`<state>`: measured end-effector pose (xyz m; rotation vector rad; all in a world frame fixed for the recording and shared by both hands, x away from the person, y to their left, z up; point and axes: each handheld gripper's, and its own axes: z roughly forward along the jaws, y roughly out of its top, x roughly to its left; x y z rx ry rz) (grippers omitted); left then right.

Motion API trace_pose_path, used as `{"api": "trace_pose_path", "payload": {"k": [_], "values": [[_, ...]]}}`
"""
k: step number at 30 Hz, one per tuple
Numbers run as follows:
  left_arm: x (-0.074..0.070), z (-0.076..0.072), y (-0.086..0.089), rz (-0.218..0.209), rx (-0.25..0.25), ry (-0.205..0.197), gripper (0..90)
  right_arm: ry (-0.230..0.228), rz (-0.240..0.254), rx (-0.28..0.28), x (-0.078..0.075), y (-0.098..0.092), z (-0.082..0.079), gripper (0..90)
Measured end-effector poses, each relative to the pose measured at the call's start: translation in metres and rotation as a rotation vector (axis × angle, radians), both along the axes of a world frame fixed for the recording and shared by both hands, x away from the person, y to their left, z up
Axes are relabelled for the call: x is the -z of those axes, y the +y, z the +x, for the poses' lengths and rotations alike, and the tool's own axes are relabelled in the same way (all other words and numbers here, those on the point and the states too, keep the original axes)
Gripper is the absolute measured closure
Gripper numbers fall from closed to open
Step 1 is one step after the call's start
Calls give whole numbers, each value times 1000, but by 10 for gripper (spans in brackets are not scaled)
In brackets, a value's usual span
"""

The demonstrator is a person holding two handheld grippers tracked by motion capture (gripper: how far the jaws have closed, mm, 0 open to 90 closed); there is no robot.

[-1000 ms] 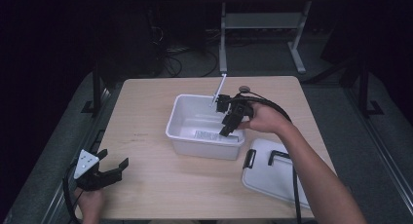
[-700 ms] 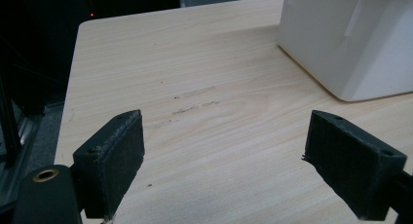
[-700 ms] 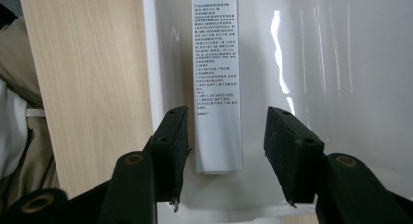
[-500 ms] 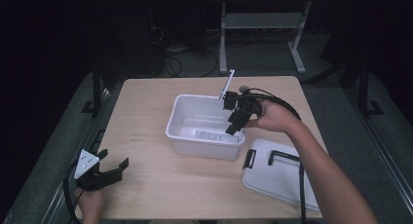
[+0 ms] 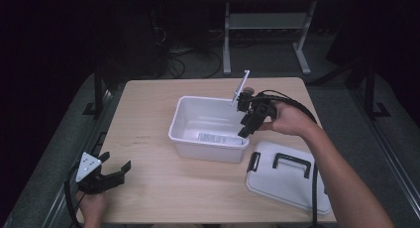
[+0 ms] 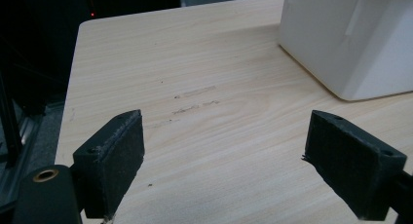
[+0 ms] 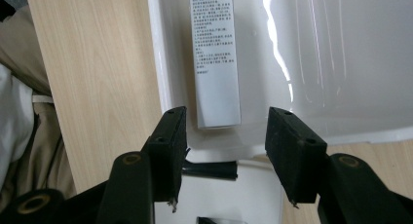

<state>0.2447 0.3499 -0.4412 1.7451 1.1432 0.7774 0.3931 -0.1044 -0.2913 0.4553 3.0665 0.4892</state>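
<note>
White box [image 7: 216, 58] already lies flat in the open white bin [image 5: 184, 120], near its front wall; right gripper [image 5: 249, 118] hovers over the bin's right rim, jaws apart and empty, so lid [image 5: 289, 176] probably goes on next. Left gripper [image 5: 106, 174] rests released at the bench's [image 5: 148, 96] near-left corner. Light wood bench, dark room, metal stand legs [image 5: 265, 39] behind.

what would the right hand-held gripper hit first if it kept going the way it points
Probably the flat printed box lying in the white bin; the right hand-held gripper is open and aimed at the box's near end, though depth is unclear.
</note>
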Motion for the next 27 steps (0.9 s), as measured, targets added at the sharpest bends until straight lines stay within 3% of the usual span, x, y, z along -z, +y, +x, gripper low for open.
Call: {"api": "trace_pose_path", "payload": {"k": [12, 27], "values": [[0, 1, -1, 6, 0, 2, 137, -5, -1, 38, 1, -25, -5, 491], [0, 1, -2, 6, 2, 4, 137, 22, 2, 82, 18, -53, -12, 491]]}}
